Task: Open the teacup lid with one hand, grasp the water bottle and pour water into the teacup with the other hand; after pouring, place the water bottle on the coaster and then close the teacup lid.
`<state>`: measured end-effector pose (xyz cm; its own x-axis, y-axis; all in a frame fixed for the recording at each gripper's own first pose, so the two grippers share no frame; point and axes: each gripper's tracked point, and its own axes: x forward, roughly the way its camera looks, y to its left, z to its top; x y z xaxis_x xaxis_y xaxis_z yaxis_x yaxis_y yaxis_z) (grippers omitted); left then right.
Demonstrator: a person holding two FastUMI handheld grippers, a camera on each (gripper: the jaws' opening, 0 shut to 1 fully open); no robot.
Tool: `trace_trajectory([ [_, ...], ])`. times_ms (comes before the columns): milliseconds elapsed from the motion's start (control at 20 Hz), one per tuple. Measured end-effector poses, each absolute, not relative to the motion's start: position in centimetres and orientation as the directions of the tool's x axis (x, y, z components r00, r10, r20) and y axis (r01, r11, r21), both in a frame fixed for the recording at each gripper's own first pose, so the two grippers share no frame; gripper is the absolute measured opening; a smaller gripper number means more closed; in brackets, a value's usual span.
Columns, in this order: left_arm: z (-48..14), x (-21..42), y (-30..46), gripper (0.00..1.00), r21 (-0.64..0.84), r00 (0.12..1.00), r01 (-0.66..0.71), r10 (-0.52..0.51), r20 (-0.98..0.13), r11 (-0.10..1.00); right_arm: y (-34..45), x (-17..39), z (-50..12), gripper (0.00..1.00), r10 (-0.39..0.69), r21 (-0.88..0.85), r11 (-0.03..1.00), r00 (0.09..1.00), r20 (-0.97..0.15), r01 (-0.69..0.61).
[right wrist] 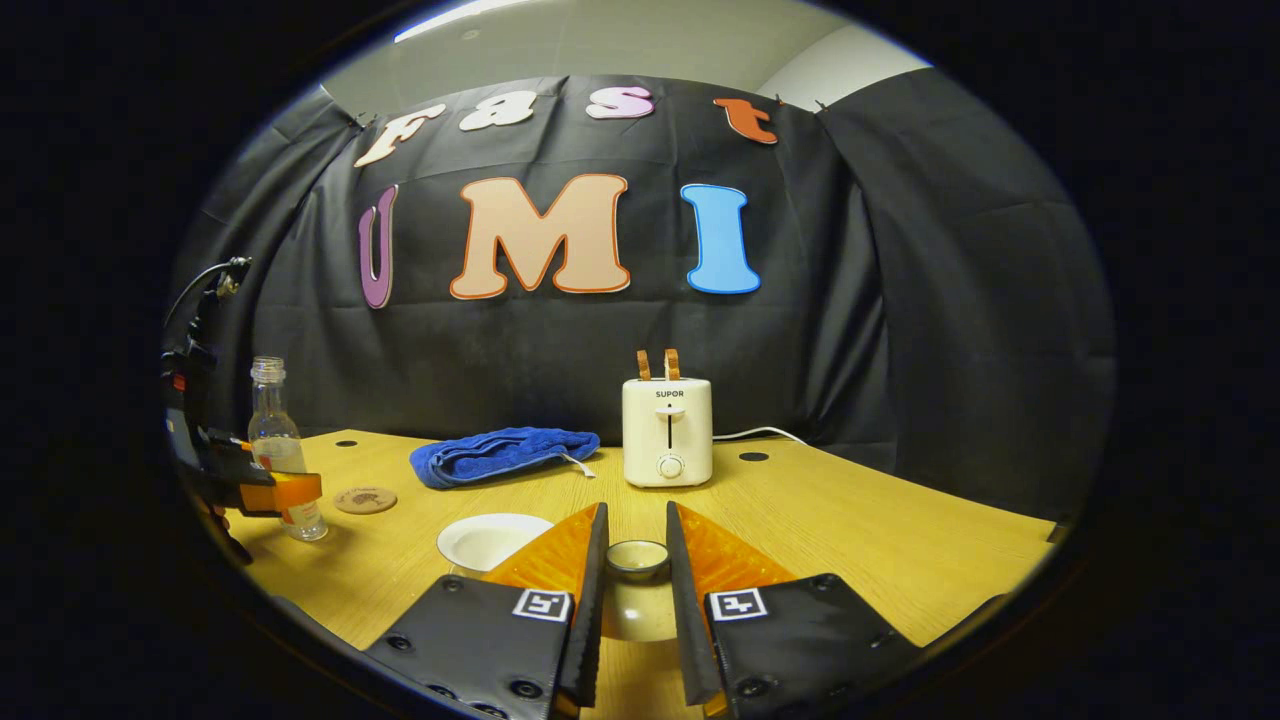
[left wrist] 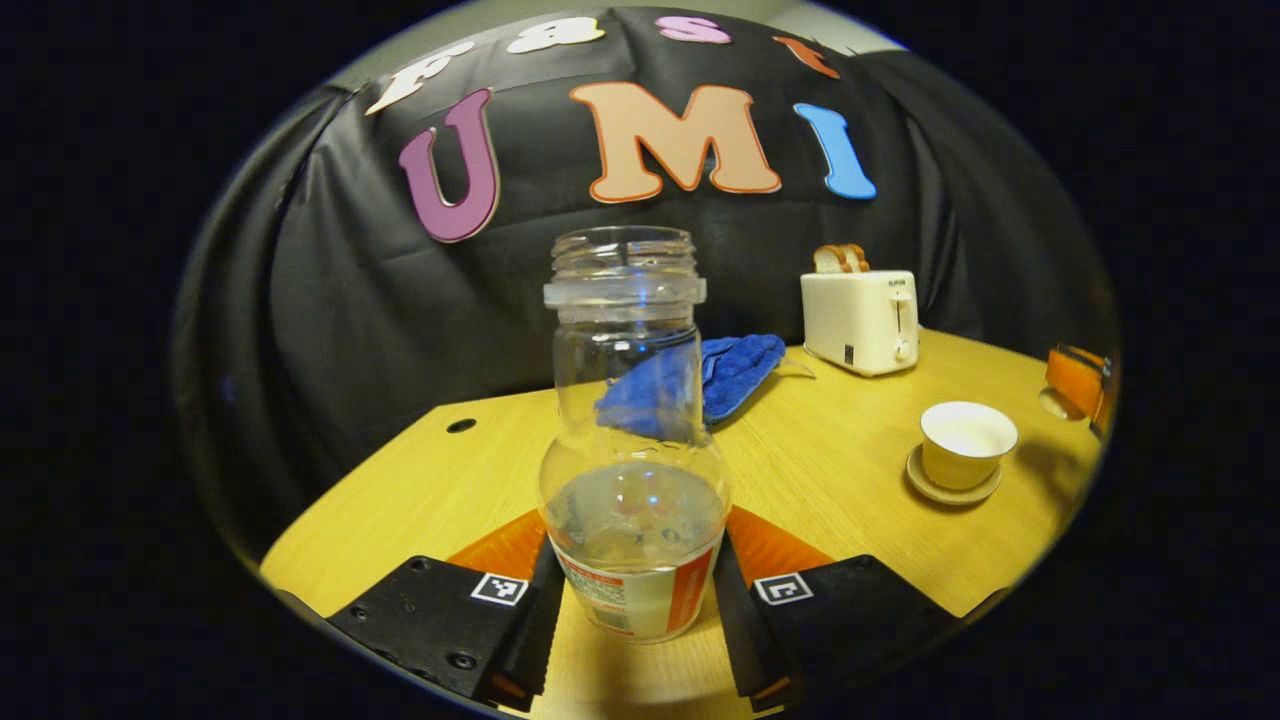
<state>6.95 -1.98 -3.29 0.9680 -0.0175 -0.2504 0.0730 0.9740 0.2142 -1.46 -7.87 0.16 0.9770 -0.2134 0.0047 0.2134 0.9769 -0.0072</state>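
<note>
One water bottle (left wrist: 634,470) gripped in the left tool (left wrist: 634,610), one teacup lid (right wrist: 637,558) pinched in the right tool (right wrist: 636,600), one teacup (left wrist: 966,445).

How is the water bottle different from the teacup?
The water bottle is tall, clear glass with a little water in the bottom; the teacup is short, wide and cream. The bottle stands between the left gripper fingers; the teacup sits free on a saucer. Both stand upright and uncovered on the wooden table.
</note>
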Motion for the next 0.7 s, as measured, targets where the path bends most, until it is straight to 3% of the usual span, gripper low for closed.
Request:
trace_trajectory([
  [350,2.3,9.4,-2.5,0.66,0.557,0.993,0.019,0.051,-0.109,0.830,-8.9,-1.7,0.2,0.36,-0.217,-0.008,0.976,0.976,0.004,0.217],
  [700,2.9,11.4,-5.4,0.66,0.867,0.999,0.023,0.027,-0.042,0.498,-12.1,-2.3,0.3,0.36,-0.282,-0.009,0.959,0.959,0.007,0.282],
])
